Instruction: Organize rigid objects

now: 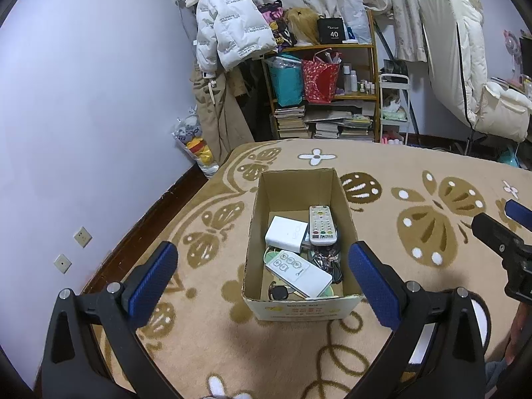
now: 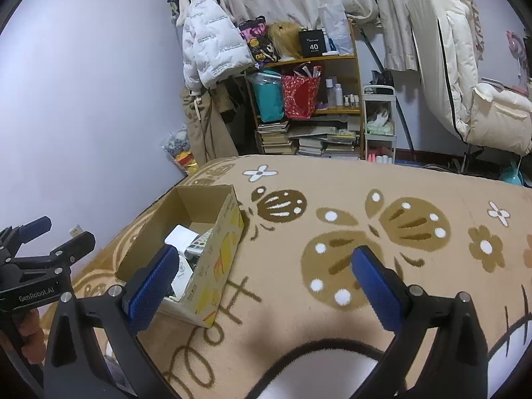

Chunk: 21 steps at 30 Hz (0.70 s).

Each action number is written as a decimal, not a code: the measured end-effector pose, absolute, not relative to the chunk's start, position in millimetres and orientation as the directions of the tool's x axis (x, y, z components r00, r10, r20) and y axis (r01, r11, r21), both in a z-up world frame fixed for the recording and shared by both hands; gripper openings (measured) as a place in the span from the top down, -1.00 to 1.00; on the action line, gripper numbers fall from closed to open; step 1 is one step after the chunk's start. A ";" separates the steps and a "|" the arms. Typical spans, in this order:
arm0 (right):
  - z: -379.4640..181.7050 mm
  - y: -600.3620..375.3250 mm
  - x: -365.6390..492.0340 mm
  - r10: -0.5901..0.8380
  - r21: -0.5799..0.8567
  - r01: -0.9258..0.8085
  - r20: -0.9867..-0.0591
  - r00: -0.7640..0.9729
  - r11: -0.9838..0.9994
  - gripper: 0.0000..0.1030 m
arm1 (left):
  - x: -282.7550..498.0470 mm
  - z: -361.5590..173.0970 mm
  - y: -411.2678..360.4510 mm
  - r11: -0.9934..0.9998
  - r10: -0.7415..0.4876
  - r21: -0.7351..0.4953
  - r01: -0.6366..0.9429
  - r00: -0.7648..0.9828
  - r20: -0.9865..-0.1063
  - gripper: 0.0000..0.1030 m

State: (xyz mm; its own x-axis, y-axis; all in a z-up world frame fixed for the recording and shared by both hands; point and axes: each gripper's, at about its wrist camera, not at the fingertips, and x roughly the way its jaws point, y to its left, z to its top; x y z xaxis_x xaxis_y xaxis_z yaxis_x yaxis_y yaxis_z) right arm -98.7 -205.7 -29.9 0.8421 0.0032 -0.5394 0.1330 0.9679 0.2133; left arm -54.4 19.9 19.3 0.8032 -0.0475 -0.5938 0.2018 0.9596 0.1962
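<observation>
— Cardboard is what fills my left camera: an open box (image 1: 301,242) sits on a tan blanket (image 1: 382,349) with brown butterfly shapes. My left gripper (image 1: 262,282) hangs above its near edge, jaws spread wide, holding nothing.

— What lies inside?

— A grey remote (image 1: 322,225) with coloured buttons leans near the far right wall. Just left of it is a white block (image 1: 286,232), touching the remote's side. Nearer me a white remote (image 1: 299,274) lies slantwise over a pale green thing that I cannot make out. Dark glasses (image 1: 327,261) sit between that remote and the right wall, and a round black object (image 1: 279,293) is tucked in the near left corner. At the right edge my right gripper (image 1: 498,229) shows only in part.

— And from the right camera?

— My right gripper (image 2: 262,282) hovers over bare blanket (image 2: 299,316), jaws wide apart and empty. The box (image 2: 219,259) stands to the left, its yellow-printed side towards me; my left finger pad (image 2: 153,286) covers its near corner. Over the rim I see the white block (image 2: 181,236) and the grey remote (image 2: 199,244) beside it; the rest is hidden. My left gripper (image 2: 50,236) pokes in at the far left, held by a hand (image 2: 30,332), beside the box and apart from it.

— Behind all that?

— A wooden shelf (image 2: 332,60) with books and bags, and a white jacket (image 2: 209,46) hanging by the wall.
</observation>
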 end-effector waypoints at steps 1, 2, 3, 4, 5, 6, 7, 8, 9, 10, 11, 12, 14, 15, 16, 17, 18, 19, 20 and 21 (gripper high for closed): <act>-30.6 -206.2 -99.5 0.005 0.216 0.133 -0.539 0.842 0.967 -1.00 | -54.2 18.7 19.5 0.959 -0.045 0.201 0.201 0.804 -0.593 -0.97; -30.8 -206.6 -99.7 0.002 0.214 0.135 -0.539 0.842 0.967 -1.00 | -54.0 18.3 19.1 0.958 -0.044 0.203 0.201 0.805 -0.592 -0.97; -31.3 -206.7 -99.8 0.001 0.213 0.136 -0.540 0.842 0.967 -1.00 | -53.8 18.1 19.0 0.959 -0.046 0.198 0.202 0.802 -0.595 -0.97; -32.2 -206.6 -100.0 -0.001 0.212 0.138 -0.541 0.841 0.968 -1.00 | -54.1 18.1 19.0 0.960 -0.046 0.197 0.201 0.803 -0.595 -0.97; -33.2 -206.9 -100.3 -0.003 0.212 0.141 -0.543 0.840 0.967 -1.00 | -54.0 18.1 19.5 0.961 -0.047 0.193 0.200 0.802 -0.595 -0.97; -34.2 -207.1 -101.0 -0.003 0.215 0.143 -0.545 0.838 0.966 -1.00 | -54.1 18.0 19.4 0.961 -0.049 0.191 0.199 0.803 -0.594 -0.97; -35.1 -207.5 -101.8 -0.002 0.219 0.145 -0.547 0.837 0.965 -1.00 | -54.2 18.0 19.4 0.961 -0.050 0.190 0.200 0.803 -0.593 -0.97; -35.6 -207.8 -102.2 -0.002 0.221 0.147 -0.548 0.836 0.964 -1.00 | -54.4 17.7 19.5 0.961 -0.051 0.190 0.200 0.804 -0.593 -0.97; -35.7 -208.0 -102.7 -0.004 0.221 0.149 -0.549 0.836 0.964 -1.00 | -54.1 17.9 19.9 0.961 -0.050 0.190 0.200 0.804 -0.593 -0.97; -35.3 -207.9 -102.1 -0.006 0.221 0.152 -0.549 0.836 0.963 -1.00 | -54.2 17.7 20.0 0.962 -0.051 0.188 0.200 0.803 -0.593 -0.97; -35.0 -208.8 -102.5 -0.007 0.223 0.155 -0.548 0.836 0.962 -1.00 | -54.3 17.7 19.8 0.962 -0.052 0.187 0.201 0.802 -0.595 -0.97; -35.0 -209.1 -102.5 -0.008 0.225 0.156 -0.547 0.837 0.962 -1.00 | -54.0 17.9 20.2 0.962 -0.054 0.184 0.202 0.801 -0.596 -0.97; -35.3 -209.8 -102.7 -0.010 0.228 0.160 -0.548 0.836 0.960 -1.00 | -53.7 18.8 20.6 0.962 -0.056 0.182 0.202 0.801 -0.596 -0.97; -36.0 -210.2 -102.5 -0.008 0.230 0.160 -0.550 0.835 0.960 -1.00 | -53.6 18.7 20.8 0.962 -0.056 0.183 0.203 0.801 -0.596 -0.97; -36.6 -210.1 -101.9 -0.006 0.231 0.160 -0.553 0.833 0.960 -1.00 | -53.6 18.6 20.9 0.962 -0.056 0.183 0.203 0.800 -0.597 -0.97; -37.1 -209.8 -101.6 -0.004 0.232 0.159 -0.555 0.832 0.960 -1.00 | -53.8 18.5 21.0 0.962 -0.056 0.182 0.203 0.801 -0.596 -0.97; -37.2 -209.2 -101.4 -0.002 0.231 0.158 -0.557 0.831 0.960 -1.00 | -53.6 18.6 20.8 0.962 -0.056 0.182 0.202 0.801 -0.596 -0.97; -37.1 -209.0 -101.0 -0.002 0.230 0.157 -0.558 0.830 0.960 -1.00 | -53.7 18.6 20.8 0.962 -0.056 0.182 0.202 0.801 -0.596 -0.97; -36.9 -208.1 -101.1 -0.002 0.228 0.155 -0.557 0.831 0.961 -1.00 | -53.6 18.6 20.7 0.962 -0.055 0.183 0.203 0.801 -0.596 -0.97; -36.8 -208.1 -100.7 -0.001 0.228 0.154 -0.557 0.831 0.961 -1.00 | -53.6 18.7 20.7 0.962 -0.054 0.184 0.202 0.801 -0.596 -0.97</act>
